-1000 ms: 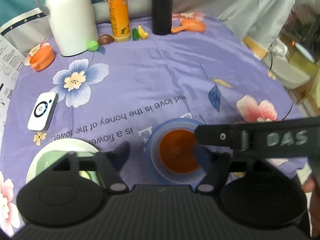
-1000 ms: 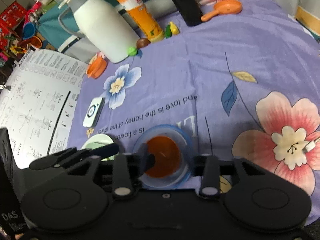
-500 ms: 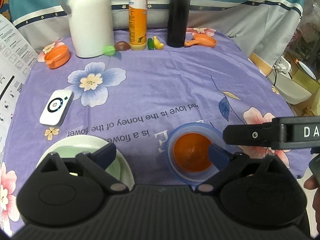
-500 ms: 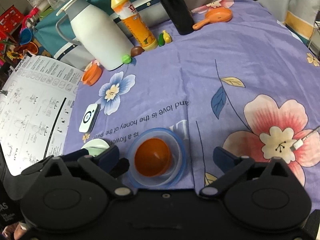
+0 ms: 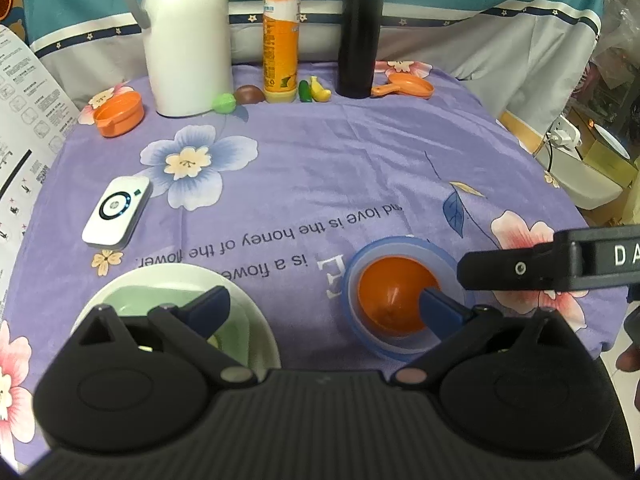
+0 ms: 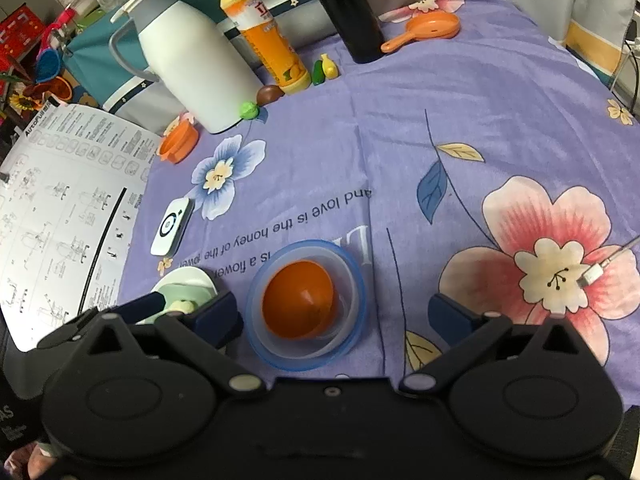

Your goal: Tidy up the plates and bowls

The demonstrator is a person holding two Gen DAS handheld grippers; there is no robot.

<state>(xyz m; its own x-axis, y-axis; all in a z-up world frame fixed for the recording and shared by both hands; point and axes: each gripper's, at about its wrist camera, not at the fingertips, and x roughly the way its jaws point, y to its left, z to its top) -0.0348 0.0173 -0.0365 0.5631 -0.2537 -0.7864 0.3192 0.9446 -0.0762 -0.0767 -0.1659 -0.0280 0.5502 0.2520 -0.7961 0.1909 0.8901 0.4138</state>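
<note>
An orange bowl sits nested inside a clear blue-rimmed bowl on the purple floral cloth; both also show in the right wrist view, the orange bowl within the blue-rimmed bowl. A white plate holding a pale green dish lies to their left, and the plate shows in the right wrist view. My left gripper is open and empty, raised above the gap between plate and bowls. My right gripper is open and empty, above the bowls.
At the back stand a white jug, an orange bottle and a black flask. An orange cup, an orange toy pan, small toy foods and a white device lie on the cloth. Printed paper hangs at left.
Both grippers opened wide and pulled back and up from the nested bowls. The orange bowl stays in the blue-rimmed bowl.
</note>
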